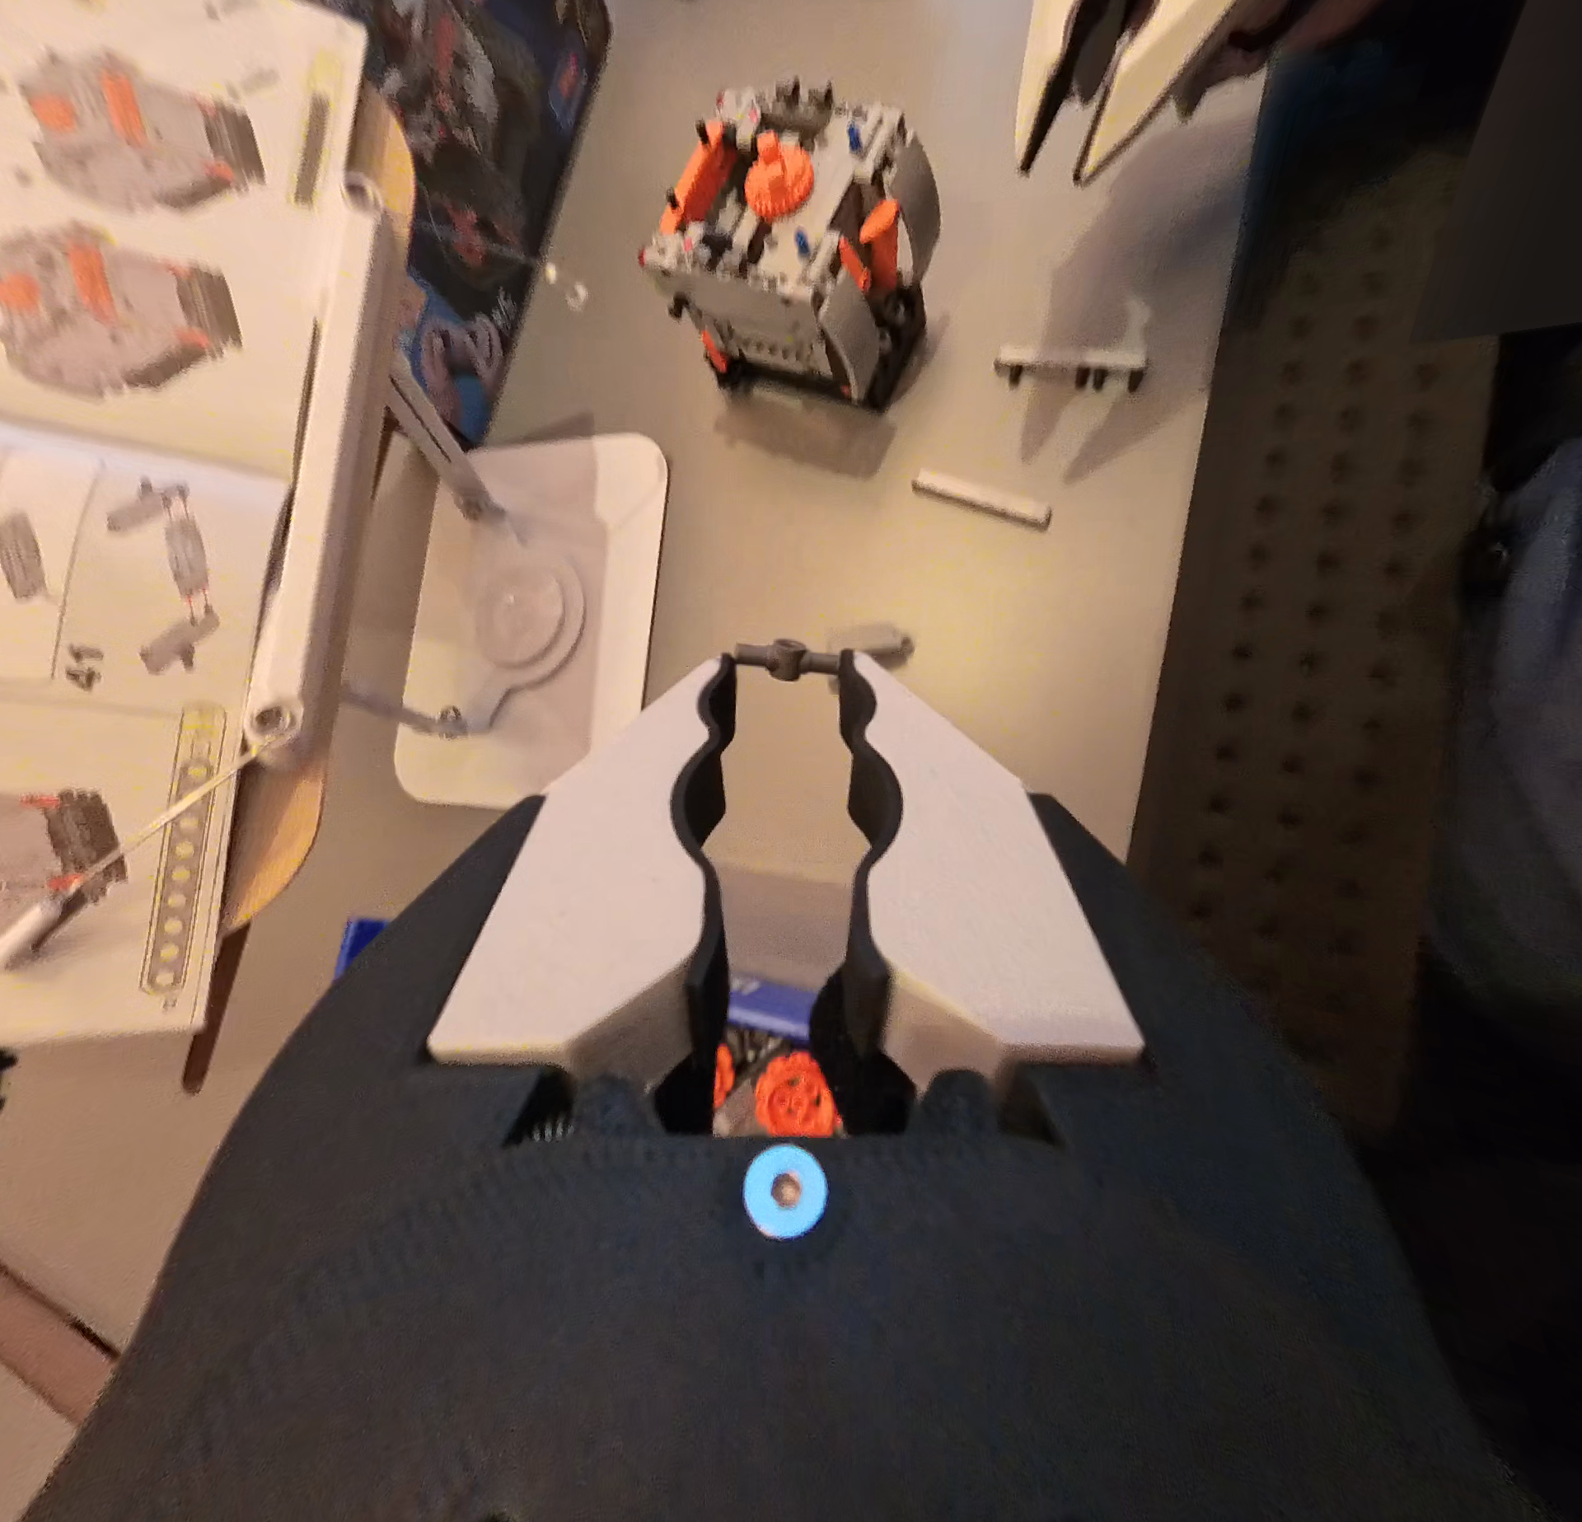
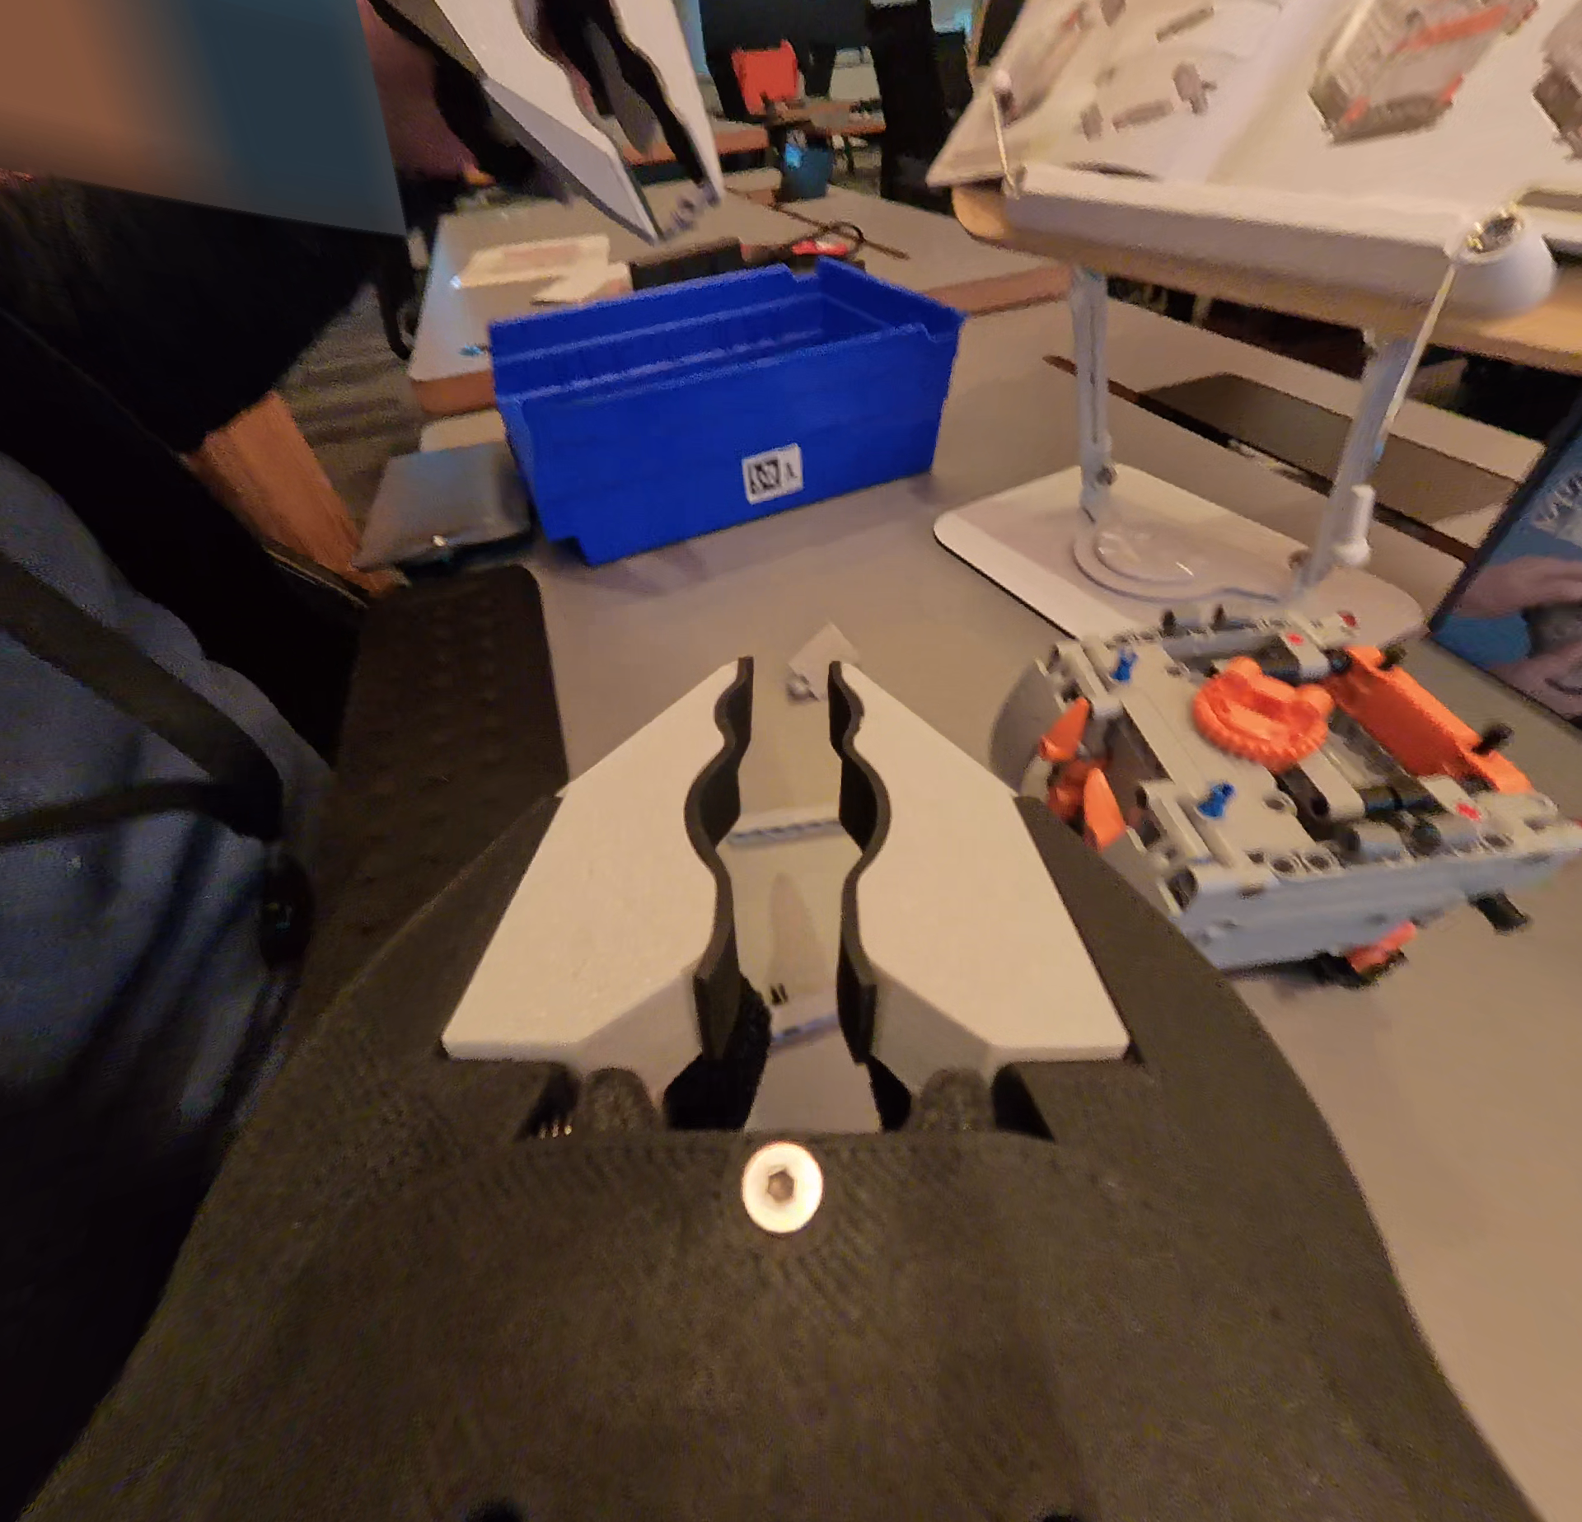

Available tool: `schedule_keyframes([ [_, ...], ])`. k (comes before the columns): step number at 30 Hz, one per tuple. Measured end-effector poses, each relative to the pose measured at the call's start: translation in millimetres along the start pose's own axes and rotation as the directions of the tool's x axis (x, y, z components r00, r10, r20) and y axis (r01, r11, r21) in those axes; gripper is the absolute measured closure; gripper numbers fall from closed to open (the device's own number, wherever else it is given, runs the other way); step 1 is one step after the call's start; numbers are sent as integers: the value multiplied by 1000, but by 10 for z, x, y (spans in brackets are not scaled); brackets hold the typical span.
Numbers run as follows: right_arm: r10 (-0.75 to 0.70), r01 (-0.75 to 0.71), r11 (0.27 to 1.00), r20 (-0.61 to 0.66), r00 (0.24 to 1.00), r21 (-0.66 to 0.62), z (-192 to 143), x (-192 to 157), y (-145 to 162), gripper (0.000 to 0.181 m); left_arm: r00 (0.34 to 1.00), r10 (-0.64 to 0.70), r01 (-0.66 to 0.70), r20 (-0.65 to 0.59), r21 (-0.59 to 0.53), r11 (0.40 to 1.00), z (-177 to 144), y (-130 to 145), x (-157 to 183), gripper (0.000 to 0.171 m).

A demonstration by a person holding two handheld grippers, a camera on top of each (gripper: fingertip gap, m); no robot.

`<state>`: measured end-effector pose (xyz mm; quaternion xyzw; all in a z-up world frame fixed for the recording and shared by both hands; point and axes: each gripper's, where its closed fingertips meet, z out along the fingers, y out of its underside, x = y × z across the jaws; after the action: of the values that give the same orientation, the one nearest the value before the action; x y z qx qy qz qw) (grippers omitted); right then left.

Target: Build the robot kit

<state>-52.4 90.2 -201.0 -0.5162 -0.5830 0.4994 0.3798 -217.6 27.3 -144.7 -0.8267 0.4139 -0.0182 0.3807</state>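
Axle piece (image 1: 786, 659) pinched crosswise at the tips of the left gripper's (image 1: 788, 663) jaws, above the worktop (image 1: 770, 539).

Left of those jaws stands a white book stand (image 1: 531, 616) carrying an open instruction booklet (image 1: 145, 282); the dark grey axle piece, with a round connector at its middle, spans tip to tip, its long axis lying straight across the jaws, which are clenched on its two ends. Ahead, well apart, sits the grey-and-orange brick model (image 1: 796, 239); ahead and right lie a pale beam with pins (image 1: 1070, 364) and a white bar (image 1: 980, 498). The right gripper (image 2: 792, 667) hangs low with jaws parted and empty, a small grey part (image 2: 805, 683) just beyond its tips, a blue bin (image 2: 728, 419) farther ahead, the model to their right.
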Motion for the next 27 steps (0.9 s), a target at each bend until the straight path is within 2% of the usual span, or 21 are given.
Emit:
schedule_keyframes([
  [3,33,-36,997,50,998,64,31,-132,-165,166,1000,-18,16,20,78,997,131,-297,106,150],
  [6,70,-82,990,101,992,118,59,-224,-287,165,996,-38,31,77,96,995,276,-460,171,150],
  [10,121,-137,980,116,986,145,100,-242,-363,162,990,-81,60,113,179,982,530,-676,346,150],
  [14,162,-180,971,122,979,155,119,-250,-384,161,981,-65,24,183,218,976,781,-774,459,150],
  [19,247,-263,954,120,962,145,147,-192,-346,160,965,-20,-60,263,294,954,913,-942,536,150],
  [27,421,-465,867,235,876,179,141,-131,-310,161,946,81,-176,315,287,942,1092,-1012,625,151],
])
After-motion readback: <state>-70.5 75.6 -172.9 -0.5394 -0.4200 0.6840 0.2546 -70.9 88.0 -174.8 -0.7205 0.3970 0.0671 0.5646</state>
